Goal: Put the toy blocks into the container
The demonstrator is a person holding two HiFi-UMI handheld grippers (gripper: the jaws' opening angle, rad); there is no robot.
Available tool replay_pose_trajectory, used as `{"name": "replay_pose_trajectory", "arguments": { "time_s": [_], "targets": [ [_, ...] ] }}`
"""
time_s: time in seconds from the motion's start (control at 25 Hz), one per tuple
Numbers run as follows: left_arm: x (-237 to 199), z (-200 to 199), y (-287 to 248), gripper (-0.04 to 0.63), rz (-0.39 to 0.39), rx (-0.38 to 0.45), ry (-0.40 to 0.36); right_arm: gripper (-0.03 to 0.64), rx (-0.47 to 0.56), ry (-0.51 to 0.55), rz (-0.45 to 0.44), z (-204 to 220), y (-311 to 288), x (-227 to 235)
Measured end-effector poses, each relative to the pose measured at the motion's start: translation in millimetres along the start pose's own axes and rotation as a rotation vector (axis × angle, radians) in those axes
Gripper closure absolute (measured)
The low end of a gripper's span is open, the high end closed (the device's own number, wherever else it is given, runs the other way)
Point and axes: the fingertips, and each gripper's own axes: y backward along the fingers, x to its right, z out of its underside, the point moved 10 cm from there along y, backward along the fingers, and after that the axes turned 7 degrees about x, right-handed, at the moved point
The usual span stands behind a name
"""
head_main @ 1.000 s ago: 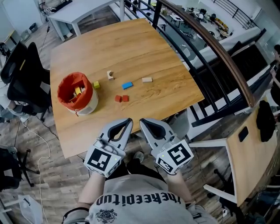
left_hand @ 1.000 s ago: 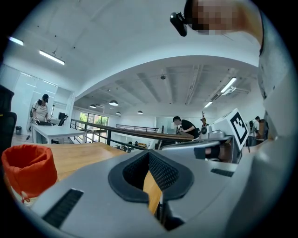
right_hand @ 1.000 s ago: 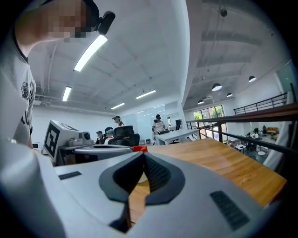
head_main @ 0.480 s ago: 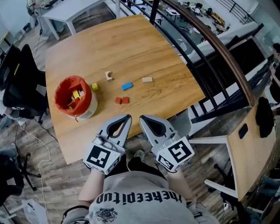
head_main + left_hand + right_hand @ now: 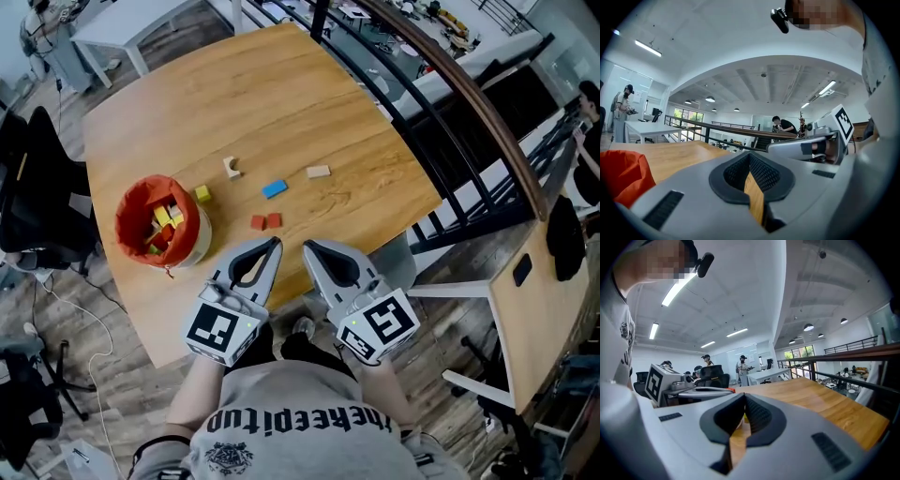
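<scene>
The grey shirt [image 5: 300, 445] near the left gripper [image 5: 273, 243] reads "thekeepitup".

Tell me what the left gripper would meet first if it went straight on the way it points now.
Probably the two red blocks just ahead of the shut left gripper, with the blue block beyond. Its height over the table is unclear, so it might pass over them.

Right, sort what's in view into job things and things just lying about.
Job: container, yellow block, arch block, blue block, plain wooden block, two red blocks.
Lying about: black chair, white table, railing.
</scene>
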Motion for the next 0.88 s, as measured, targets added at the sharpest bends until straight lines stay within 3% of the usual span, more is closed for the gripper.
{"name": "replay_pose_trajectory", "arguments": {
  "time_s": [0.88],
  "targets": [
    [-68,51,-24,0.58,-0.05,-0.153,0.052,0.604,-0.071,-0.031,0.101,18,-41,9]
  ]
}}
